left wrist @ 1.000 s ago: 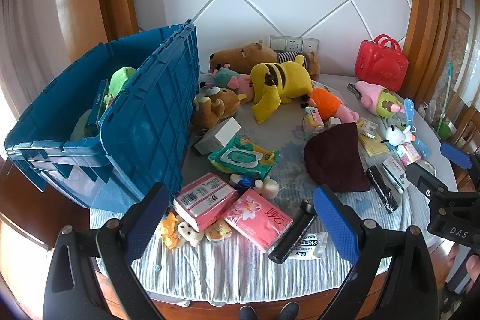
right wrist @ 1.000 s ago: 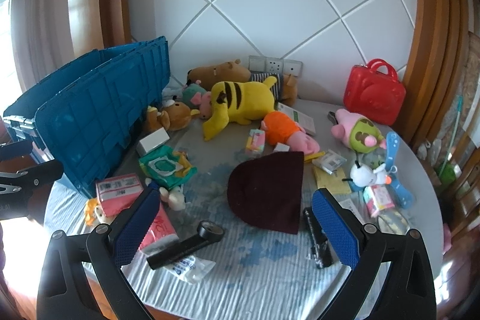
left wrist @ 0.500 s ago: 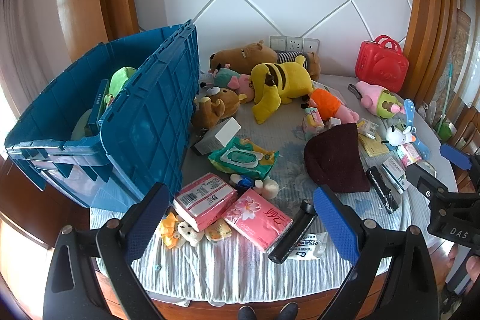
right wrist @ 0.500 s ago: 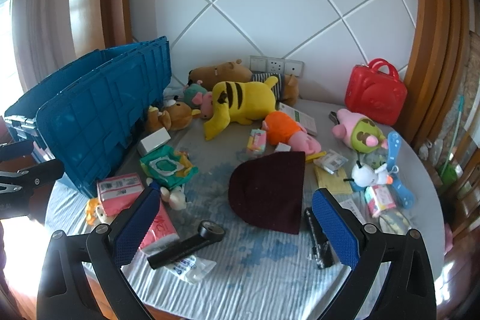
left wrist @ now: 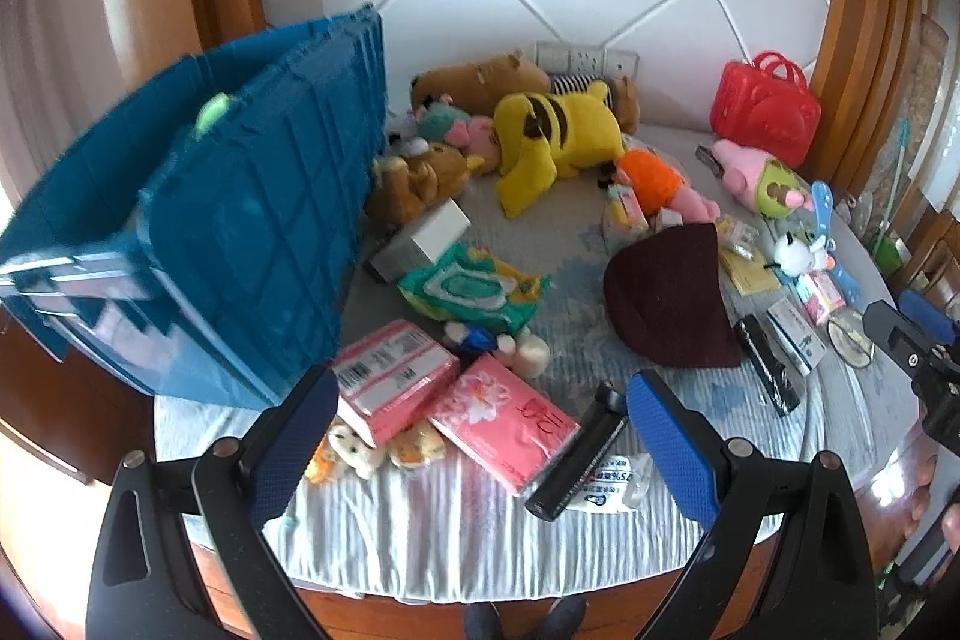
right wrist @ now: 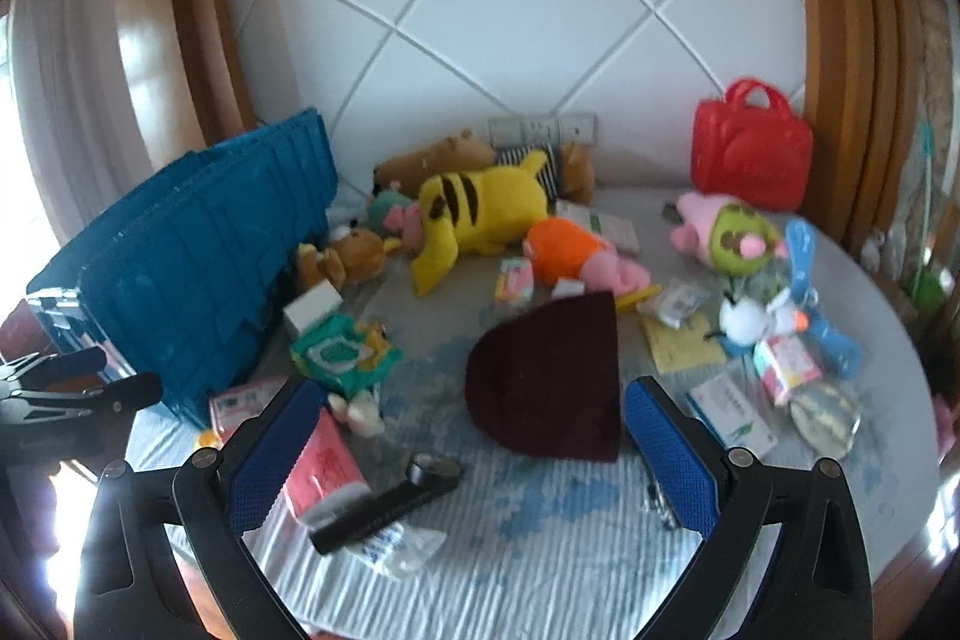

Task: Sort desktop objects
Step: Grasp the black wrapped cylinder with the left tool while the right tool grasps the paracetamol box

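Cluttered round table (left wrist: 420, 532), both claws wide and empty.
Left gripper (left wrist: 477, 445) above pink packs (left wrist: 390, 379) and black tube (left wrist: 576, 460) near the front edge; right gripper (right wrist: 465, 451) over maroon hat (right wrist: 552, 376). Blue crate (left wrist: 240, 244) at left, plush toys (left wrist: 552, 130) toward the wall, red case (right wrist: 750, 154) far right.
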{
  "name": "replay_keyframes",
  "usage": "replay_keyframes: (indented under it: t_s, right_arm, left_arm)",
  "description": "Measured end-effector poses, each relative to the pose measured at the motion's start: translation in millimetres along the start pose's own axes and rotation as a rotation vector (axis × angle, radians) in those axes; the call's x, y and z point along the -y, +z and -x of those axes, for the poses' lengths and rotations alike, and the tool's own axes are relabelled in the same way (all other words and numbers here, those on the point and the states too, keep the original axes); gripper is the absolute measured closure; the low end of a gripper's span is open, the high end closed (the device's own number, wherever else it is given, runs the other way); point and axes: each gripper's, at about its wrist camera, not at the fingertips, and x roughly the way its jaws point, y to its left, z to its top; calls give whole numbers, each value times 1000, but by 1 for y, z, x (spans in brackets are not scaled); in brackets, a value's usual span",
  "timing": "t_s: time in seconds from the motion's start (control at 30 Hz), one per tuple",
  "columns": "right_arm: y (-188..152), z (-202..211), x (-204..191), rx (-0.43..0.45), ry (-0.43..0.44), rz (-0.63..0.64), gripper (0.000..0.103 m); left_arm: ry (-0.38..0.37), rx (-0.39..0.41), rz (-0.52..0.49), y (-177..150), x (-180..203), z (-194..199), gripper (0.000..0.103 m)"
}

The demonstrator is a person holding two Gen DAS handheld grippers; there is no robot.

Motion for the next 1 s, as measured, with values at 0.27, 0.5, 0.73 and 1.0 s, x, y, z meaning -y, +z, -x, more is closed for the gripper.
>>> replay_keyframes:
  t_s: [0.27,0.5,0.73,1.0]
  right_arm:
    - [-28,-29,83,-110,-77,-114,0]
    - [-59,-54,168,-226,-218,-166,16]
    - [-72,-77,218,-325,-265,-210,50]
    - [-62,-103,245,-391,-275,-174,49]
  left_arm:
    - [-40,-123,-20,-8,36,-59,4]
    - [-53,-208,-66,-19,92,-115,5]
    - [-107,-295,-138,-19,147,-164,13]
    - [-165,-330,-207,-4,212,-203,13]
